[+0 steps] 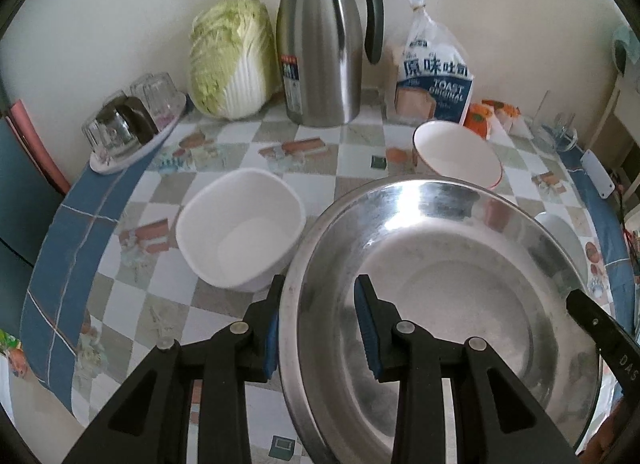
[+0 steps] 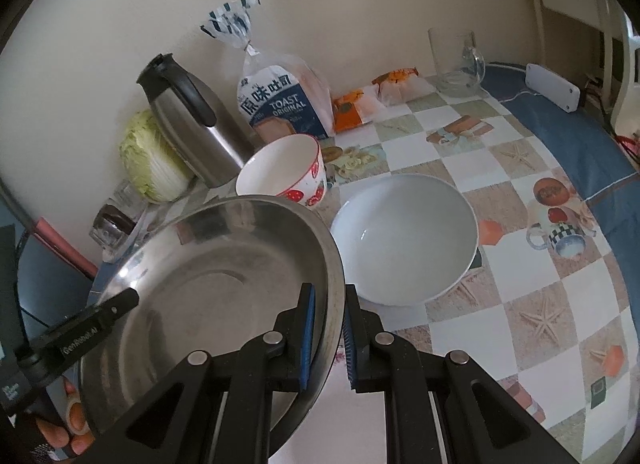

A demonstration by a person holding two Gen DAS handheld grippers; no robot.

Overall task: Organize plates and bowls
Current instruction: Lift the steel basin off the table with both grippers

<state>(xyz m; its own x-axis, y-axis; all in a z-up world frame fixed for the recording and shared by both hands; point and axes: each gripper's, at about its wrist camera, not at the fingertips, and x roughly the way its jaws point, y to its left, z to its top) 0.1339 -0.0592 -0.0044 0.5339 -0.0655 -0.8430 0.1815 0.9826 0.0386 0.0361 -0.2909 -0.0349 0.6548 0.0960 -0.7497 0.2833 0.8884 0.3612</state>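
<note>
Both hand-held grippers, our left (image 1: 320,328) and right (image 2: 328,338), pinch the steel basin's (image 1: 440,296) rim at nine and three o'clock above the counter (image 2: 500,304).

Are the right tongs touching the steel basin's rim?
Touching. The right wrist view shows the right tongs closed on the steel basin, with its rim pinched between both blue pads.
</note>
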